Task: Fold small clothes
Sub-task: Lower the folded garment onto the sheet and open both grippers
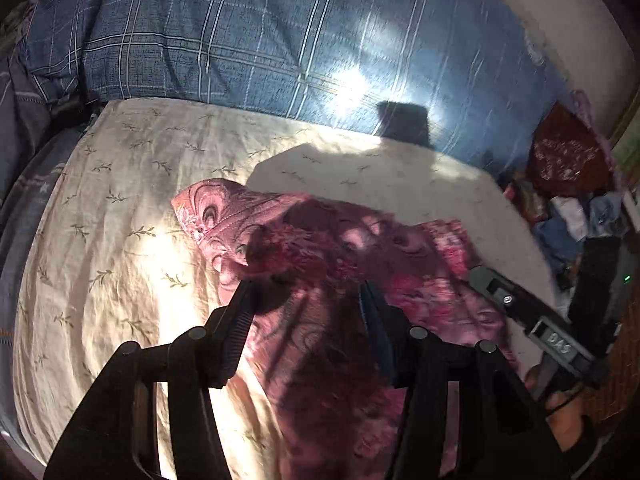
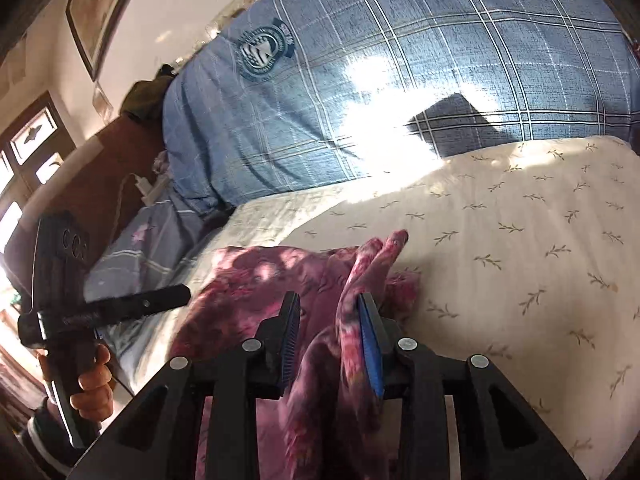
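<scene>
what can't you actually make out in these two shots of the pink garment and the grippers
- Left wrist view: the near part of the pink garment is cut off by the bottom edge and in shadow behind the left gripper.
- Right wrist view: whether the right gripper pinches the raised fold; cloth lies against one finger only.
- Left wrist view: the clothes pile at the right edge, too small and blurred to sort.

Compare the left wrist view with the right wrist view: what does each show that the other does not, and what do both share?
Only the left wrist view: a heap of mixed clothes at the right edge.
Only the right wrist view: a round badge on the blue checked bedding, a window, a picture frame.
Both: the pink floral garment on the cream leaf-print sheet, with that bedding behind.
</scene>
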`<state>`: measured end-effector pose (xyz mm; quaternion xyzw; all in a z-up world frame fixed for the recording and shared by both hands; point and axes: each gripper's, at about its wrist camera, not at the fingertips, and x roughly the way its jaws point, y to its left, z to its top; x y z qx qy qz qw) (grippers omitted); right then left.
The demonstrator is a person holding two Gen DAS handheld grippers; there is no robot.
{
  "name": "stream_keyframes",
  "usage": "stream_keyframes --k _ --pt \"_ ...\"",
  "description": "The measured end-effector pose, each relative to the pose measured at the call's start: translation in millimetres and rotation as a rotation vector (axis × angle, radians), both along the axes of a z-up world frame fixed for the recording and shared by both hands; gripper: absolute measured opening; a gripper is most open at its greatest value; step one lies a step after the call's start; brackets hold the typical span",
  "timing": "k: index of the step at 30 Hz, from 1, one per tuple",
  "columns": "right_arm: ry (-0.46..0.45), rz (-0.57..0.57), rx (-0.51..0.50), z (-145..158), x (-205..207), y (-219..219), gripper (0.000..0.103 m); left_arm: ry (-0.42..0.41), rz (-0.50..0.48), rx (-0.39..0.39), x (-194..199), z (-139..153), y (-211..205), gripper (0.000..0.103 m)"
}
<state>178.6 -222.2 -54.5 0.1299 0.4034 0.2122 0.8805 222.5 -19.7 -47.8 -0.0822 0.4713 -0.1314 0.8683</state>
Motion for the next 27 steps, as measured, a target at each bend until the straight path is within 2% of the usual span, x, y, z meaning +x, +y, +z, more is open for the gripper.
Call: stream_keyframes --k 1,2,3,4,5,6,7,9,11,12,14,15,17,20,23,26,27 --pt "0.069 -0.026 -0.065 -16 11 0 0.028 0.022 0.01 0.048 8 -15 -6 0.056" --pt "0.147 -0.055 -0.079 -33 21 -7 0.033 0.055 0.008 0.036 12 -32 5 0.058" --pt "0.158 -0.075 0.009 -38 21 -21 0.032 0.075 0.026 -0.021 14 -40 11 0.058" --pt "0.16 -0.1 0.055 -35 20 -30 0.032 0.078 0.052 -0.084 11 -40 22 0.058" --pt "0.155 -0.123 0.054 -29 18 -35 0.034 0.084 0.054 -0.121 9 -36 31 0.058" --pt "0.12 -0.146 0.043 -20 14 -39 0.039 0.082 0.055 -0.136 6 -31 36 0.058" --pt "0.08 -0.149 0.044 -11 9 -41 0.039 0.073 0.053 -0.145 2 -25 38 0.056" --pt "-0.005 -0.076 0.088 4 -3 -40 0.039 0.035 0.025 -0.17 -10 -15 38 0.056" --pt "-0.034 0.017 0.093 5 -13 -29 0.035 0.005 0.007 -0.141 -21 -11 31 0.057" --pt "-0.02 0.068 0.082 0 -17 -20 0.035 -0.01 0.007 -0.112 -24 -15 26 0.058" --pt "0.057 0.12 -0.051 -26 -17 1 0.032 0.001 0.001 -0.019 -24 -33 14 0.061" --pt "0.038 0.122 -0.064 -31 -21 1 0.032 0.016 -0.002 0.0 -19 -39 9 0.063" --pt "0.044 0.081 -0.059 -19 -23 -6 0.032 0.019 0.011 -0.018 -23 -34 14 0.062" --pt "-0.033 0.083 -0.054 10 -48 -16 0.033 -0.018 0.006 -0.062 -43 -6 27 0.062" --pt "-0.092 0.132 -0.09 22 -83 -18 0.033 -0.08 -0.035 -0.007 -77 5 26 0.062" --pt "0.011 0.15 -0.17 -6 -90 -9 0.032 -0.012 -0.071 0.044 -91 -24 15 0.063" --pt "0.051 0.144 -0.18 -18 -87 -7 0.033 0.011 -0.061 0.042 -92 -35 13 0.067"
